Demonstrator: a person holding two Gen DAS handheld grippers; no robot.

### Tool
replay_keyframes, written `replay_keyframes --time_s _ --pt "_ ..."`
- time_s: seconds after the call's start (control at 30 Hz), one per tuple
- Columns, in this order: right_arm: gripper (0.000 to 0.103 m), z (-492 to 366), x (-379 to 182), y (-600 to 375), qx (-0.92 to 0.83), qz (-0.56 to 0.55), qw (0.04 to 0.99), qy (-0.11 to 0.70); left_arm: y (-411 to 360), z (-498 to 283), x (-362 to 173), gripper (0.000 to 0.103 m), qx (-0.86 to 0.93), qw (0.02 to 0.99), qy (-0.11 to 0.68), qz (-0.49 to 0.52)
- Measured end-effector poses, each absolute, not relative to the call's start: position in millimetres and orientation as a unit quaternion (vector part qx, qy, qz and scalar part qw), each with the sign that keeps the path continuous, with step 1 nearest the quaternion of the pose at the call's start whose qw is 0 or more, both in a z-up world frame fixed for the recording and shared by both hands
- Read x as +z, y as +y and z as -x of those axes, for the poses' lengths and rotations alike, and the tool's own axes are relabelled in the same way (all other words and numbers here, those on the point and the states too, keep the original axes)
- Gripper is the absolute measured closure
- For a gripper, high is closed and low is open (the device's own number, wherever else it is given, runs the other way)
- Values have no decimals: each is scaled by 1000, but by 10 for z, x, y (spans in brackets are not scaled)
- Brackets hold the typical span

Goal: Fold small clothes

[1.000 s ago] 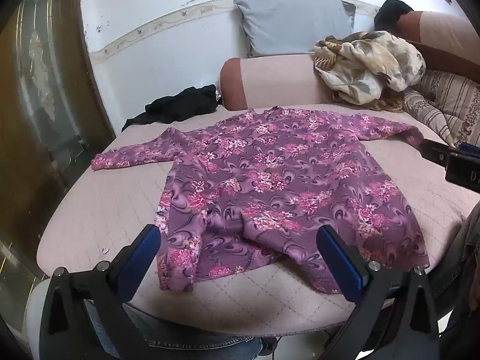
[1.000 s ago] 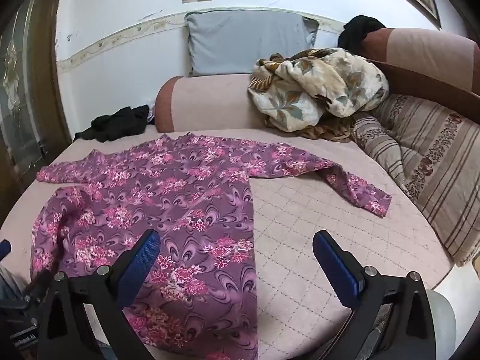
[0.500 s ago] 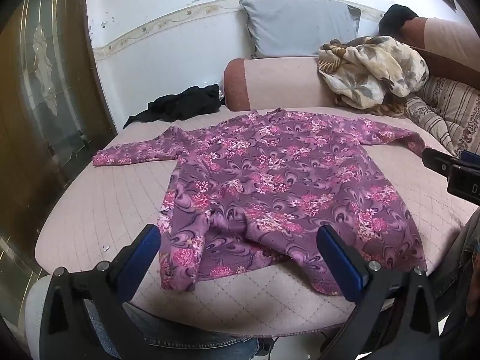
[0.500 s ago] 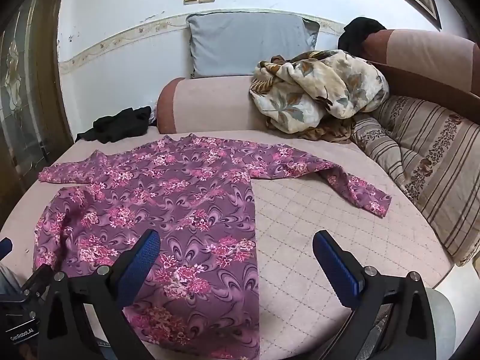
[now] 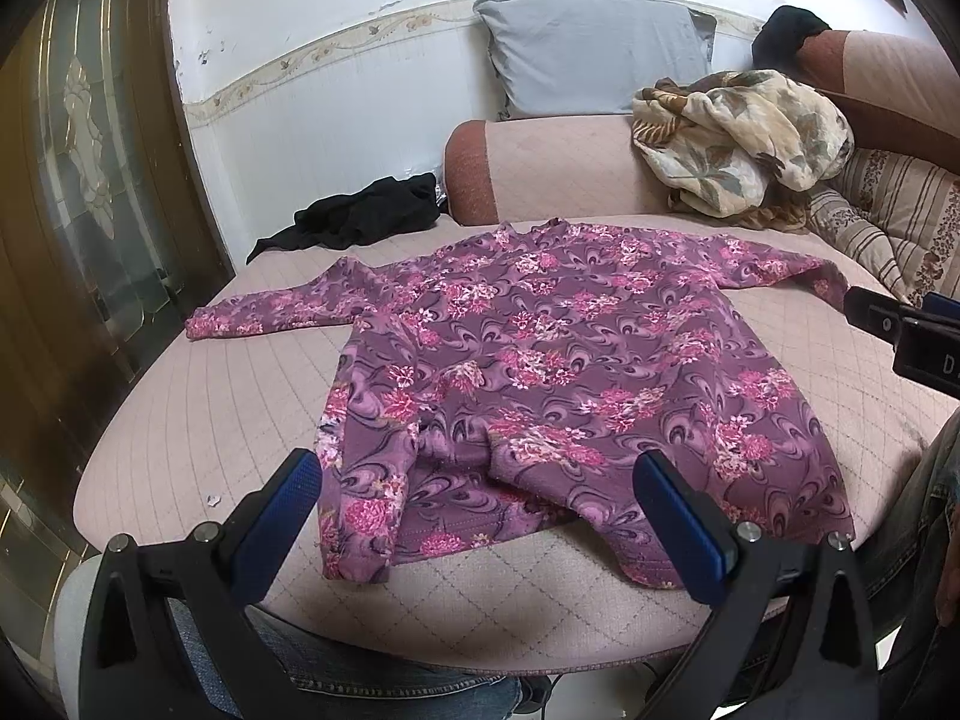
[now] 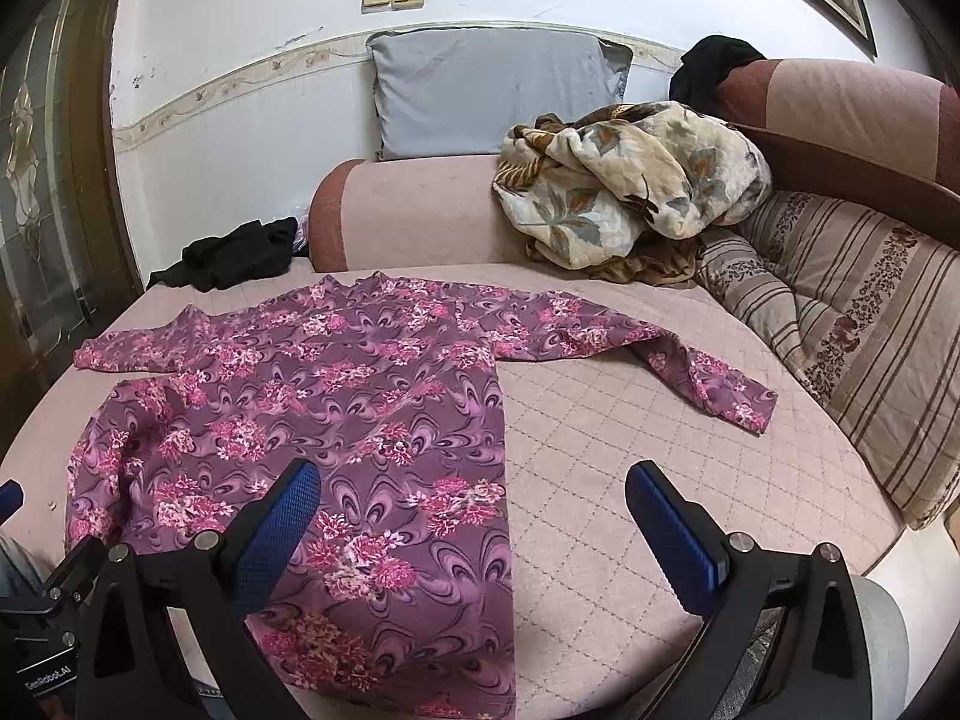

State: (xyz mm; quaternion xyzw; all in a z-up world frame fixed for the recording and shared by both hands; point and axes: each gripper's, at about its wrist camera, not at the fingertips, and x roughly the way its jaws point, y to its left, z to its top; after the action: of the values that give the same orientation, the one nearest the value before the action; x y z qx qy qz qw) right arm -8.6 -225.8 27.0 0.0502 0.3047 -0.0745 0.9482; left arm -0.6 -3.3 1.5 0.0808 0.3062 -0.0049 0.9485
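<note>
At the far left stands a dark wooden door (image 5: 72, 192) with patterned glass. Next to it, a black garment (image 5: 360, 216) lies crumpled at the back corner of the pink quilted bed (image 5: 198, 408). The left hand-held gripper (image 5: 474, 501) hangs over the bed's near edge with its blue-padded fingers (image 5: 282, 510) spread wide and nothing between them. Just past it lies the purple top (image 5: 558, 372), printed with pink flowers and dark swirls, spread flat with the neck toward the wall and both long sleeves stretched out sideways. Its near left hem is rumpled and turned up, showing the inside of the fabric. A grey pillow (image 5: 594, 54) leans on the wall behind a pink bolster (image 5: 558, 168). In the right wrist view the right hand-held gripper (image 6: 474, 510) is also wide apart and empty, poised above the top's (image 6: 336, 408) right side and the bare quilt. The right sleeve bends downward toward its cuff. Further right sit a bundled floral blanket (image 6: 636, 180) and a striped cushion (image 6: 858, 312)
</note>
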Motion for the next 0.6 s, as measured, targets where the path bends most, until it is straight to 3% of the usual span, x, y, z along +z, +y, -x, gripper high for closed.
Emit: replay_keyframes --time_s 0.6 --pt "0 76 263 -2267 -71 -50 948 307 -44 11 17 0 -4 949 305 -82"
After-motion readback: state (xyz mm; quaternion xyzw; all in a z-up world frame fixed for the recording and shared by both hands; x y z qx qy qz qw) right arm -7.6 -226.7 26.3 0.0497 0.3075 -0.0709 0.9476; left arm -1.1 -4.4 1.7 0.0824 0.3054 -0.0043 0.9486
